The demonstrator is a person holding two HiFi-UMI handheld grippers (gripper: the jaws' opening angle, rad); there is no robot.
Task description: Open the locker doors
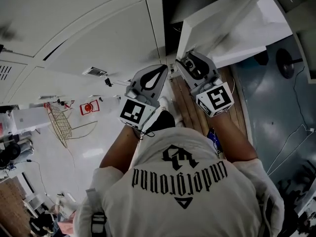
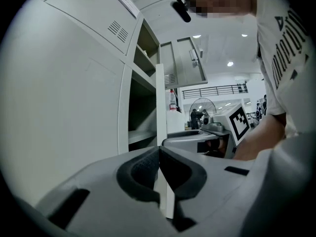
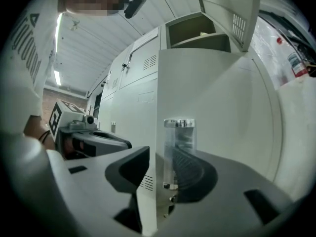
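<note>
I hold both tools level at the bank of white lockers (image 1: 98, 48) that fills the upper left of the head view. One open door (image 1: 232, 31) swings out toward the upper right.

My left gripper (image 1: 162, 70) sits just left of centre there. In the left gripper view its two dark pads (image 2: 140, 172) are drawn together on a thin white door edge (image 2: 160, 107) that runs upright through the middle of the frame. Left of that edge is an open compartment with a shelf (image 2: 140, 135), and past it a broad closed door face (image 2: 74, 107).

My right gripper (image 1: 183, 64) is just beside the left one, at the near end of the open door. In the right gripper view its jaws stand apart on either side of that door's edge (image 3: 158, 107), at centre frame. A shiny upright handle (image 3: 178, 152) on the door's right face stands directly in front of the right pad. The left pad shows a thin gap to the edge. I cannot tell whether the right pad touches the handle.
</note>
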